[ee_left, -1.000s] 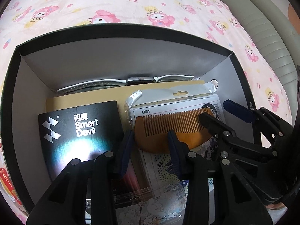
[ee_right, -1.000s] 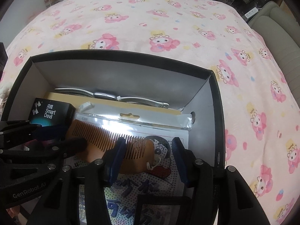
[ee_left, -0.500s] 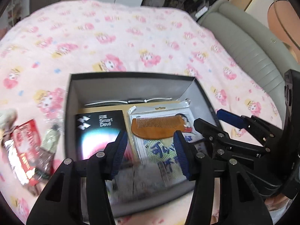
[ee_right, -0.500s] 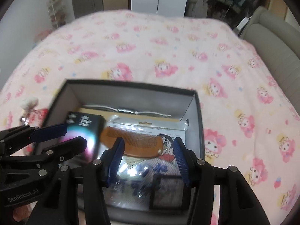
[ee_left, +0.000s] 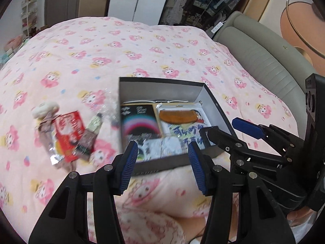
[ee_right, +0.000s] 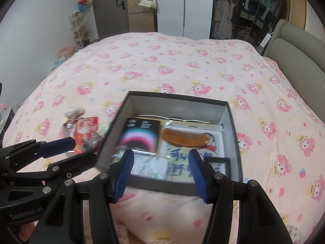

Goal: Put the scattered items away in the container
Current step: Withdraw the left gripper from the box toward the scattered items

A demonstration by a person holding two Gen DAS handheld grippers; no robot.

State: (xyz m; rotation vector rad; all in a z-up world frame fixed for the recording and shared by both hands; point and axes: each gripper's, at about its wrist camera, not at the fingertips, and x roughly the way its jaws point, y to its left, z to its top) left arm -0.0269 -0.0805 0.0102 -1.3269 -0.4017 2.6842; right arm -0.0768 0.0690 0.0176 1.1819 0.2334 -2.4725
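— Seen from the left wrist? Left tool [ee_left: 161, 162] spread apart, empty, above the near wall of the box [ee_left: 162, 163]. Right tool [ee_left: 229, 129] alongside, also apart, holding nothing.

— And inside the box? Comb [ee_left: 178, 117] on a printed packet [ee_left: 182, 131], black card [ee_left: 140, 122] to its left.

— Still loose on the bed [ee_left: 101, 57]? Red packet [ee_left: 68, 129], small tube [ee_left: 94, 124], white lump [ee_left: 45, 107], just left of the box. Blurred, hard to name further.

— Different from the right wrist? Right tool [ee_right: 161, 169] apart over the box [ee_right: 176, 187]; comb [ee_right: 182, 139] and black card [ee_right: 140, 136] clear, loose pile mostly hidden behind the left tool [ee_right: 67, 152], red packet [ee_right: 86, 129] peeking out.
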